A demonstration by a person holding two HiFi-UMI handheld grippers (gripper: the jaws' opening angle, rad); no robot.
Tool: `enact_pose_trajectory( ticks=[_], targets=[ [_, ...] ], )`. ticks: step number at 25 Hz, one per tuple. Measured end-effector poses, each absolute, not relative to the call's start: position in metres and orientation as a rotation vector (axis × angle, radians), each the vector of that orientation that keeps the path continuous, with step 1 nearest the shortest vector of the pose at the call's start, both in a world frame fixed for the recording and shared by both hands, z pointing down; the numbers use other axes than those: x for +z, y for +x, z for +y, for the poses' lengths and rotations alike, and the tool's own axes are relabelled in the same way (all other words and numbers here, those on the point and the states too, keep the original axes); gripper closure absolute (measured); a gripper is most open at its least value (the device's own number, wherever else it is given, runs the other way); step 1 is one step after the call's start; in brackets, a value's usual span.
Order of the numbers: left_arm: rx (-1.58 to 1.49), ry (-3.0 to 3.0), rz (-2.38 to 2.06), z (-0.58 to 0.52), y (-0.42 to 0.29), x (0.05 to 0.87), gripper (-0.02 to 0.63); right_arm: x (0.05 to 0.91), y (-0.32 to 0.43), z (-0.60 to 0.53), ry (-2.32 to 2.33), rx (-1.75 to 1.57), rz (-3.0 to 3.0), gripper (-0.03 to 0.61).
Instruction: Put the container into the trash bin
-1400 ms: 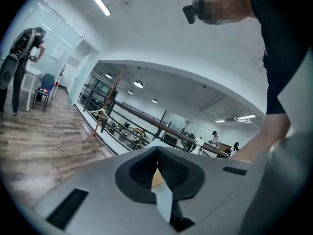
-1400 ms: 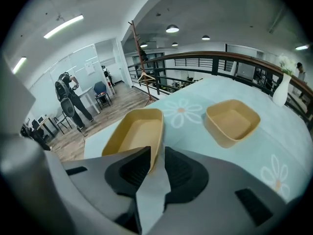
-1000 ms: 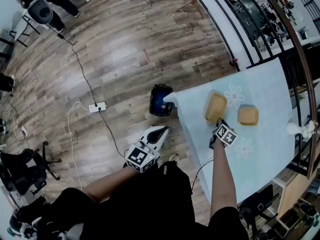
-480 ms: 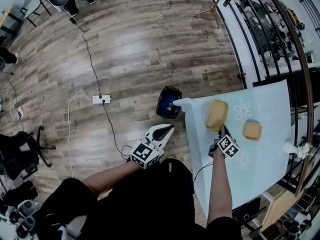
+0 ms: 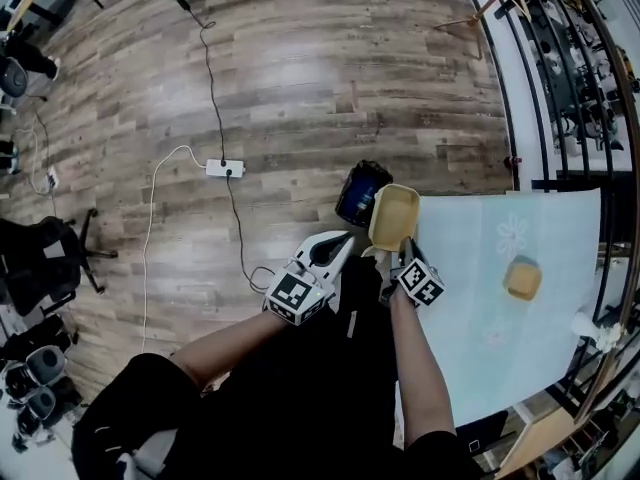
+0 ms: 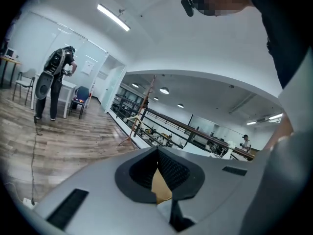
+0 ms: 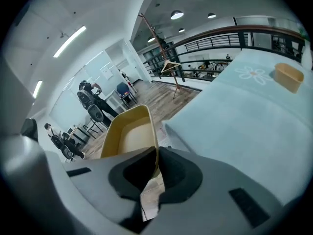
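Jaws of my right gripper (image 7: 156, 155) are pinched on one thin side wall of the yellow container (image 7: 128, 136), so it's tipped up on edge with the open side showing in the right gripper view. From the head view, the container (image 5: 393, 218) is up off the table and right beside the trash bin (image 5: 358, 190), overlapping the bin's table-side edge. Can't tell how high above the bin it is. My left gripper (image 5: 343, 240) is just on the near side of the bin, nose aimed toward it. In its own view the tips are pressed together with nothing gripped, only a bit of tan showing through the gap behind them.

The table (image 5: 500, 328) with the light blue cloth sits just past the bin, corner nearly touching it. A second container (image 5: 523, 278) is on the cloth, well apart from the bin. On the other side of the bin, a white power strip (image 5: 224, 169) lies on the wood floor (image 5: 300, 68).
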State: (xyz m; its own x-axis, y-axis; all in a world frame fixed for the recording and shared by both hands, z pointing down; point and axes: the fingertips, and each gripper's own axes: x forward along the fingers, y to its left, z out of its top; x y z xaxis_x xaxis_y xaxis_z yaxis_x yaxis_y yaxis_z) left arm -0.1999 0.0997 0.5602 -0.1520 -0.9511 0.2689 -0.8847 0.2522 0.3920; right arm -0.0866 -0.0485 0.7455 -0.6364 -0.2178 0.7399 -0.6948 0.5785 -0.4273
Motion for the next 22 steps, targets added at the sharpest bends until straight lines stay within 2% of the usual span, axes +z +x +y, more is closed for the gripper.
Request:
enact_pose_trajectory(
  ticks=[11,22],
  targets=[
    [-0.131,1.429,-2.126,0.116,-0.233,0.63,0.601,0.892,-0.126,-0.024,0.739,1.005,-2.009,0.534],
    [-0.114,1.367,-2.036,0.094,-0.228,0.716,0.601,1.019,-0.152,-0.048,0.817,1.041,-1.873,0.534]
  ],
)
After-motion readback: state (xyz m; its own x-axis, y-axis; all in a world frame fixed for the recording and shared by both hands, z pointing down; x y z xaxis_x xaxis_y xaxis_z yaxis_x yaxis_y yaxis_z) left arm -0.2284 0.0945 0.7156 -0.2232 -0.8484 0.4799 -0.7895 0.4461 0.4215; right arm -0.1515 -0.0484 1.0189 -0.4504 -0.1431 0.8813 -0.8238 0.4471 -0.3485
